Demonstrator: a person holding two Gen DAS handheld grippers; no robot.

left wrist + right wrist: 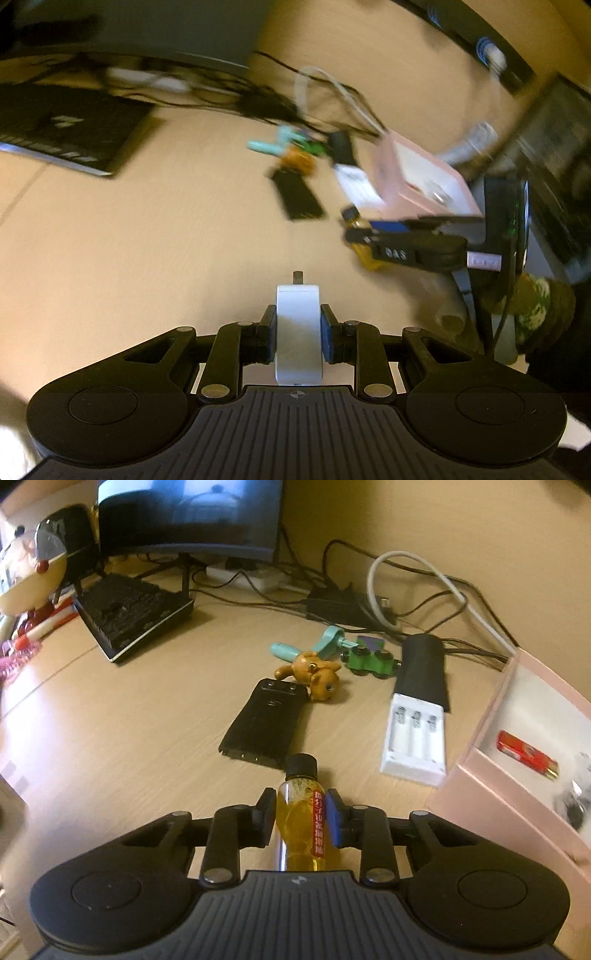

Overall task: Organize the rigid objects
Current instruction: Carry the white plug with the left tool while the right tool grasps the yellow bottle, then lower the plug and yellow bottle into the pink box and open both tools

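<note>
My left gripper (298,314) is shut on a white plug adapter (298,332), held above the wooden desk (147,240). In the right wrist view my right gripper (301,801) is shut on a small bottle (301,827) of yellow liquid with a black cap. The left wrist view shows that gripper (369,236) and bottle (364,258) at the right, in front of the pink box (413,177). The pink box (476,775) stands open at the right with a red item (528,755) inside.
On the desk lie a black flat device (266,720), a white battery charger (415,738), an orange toy figure (314,670), a green toy train (369,661) and a teal piece (317,644). Behind are cables (406,579), a keyboard (129,609) and a monitor (188,513).
</note>
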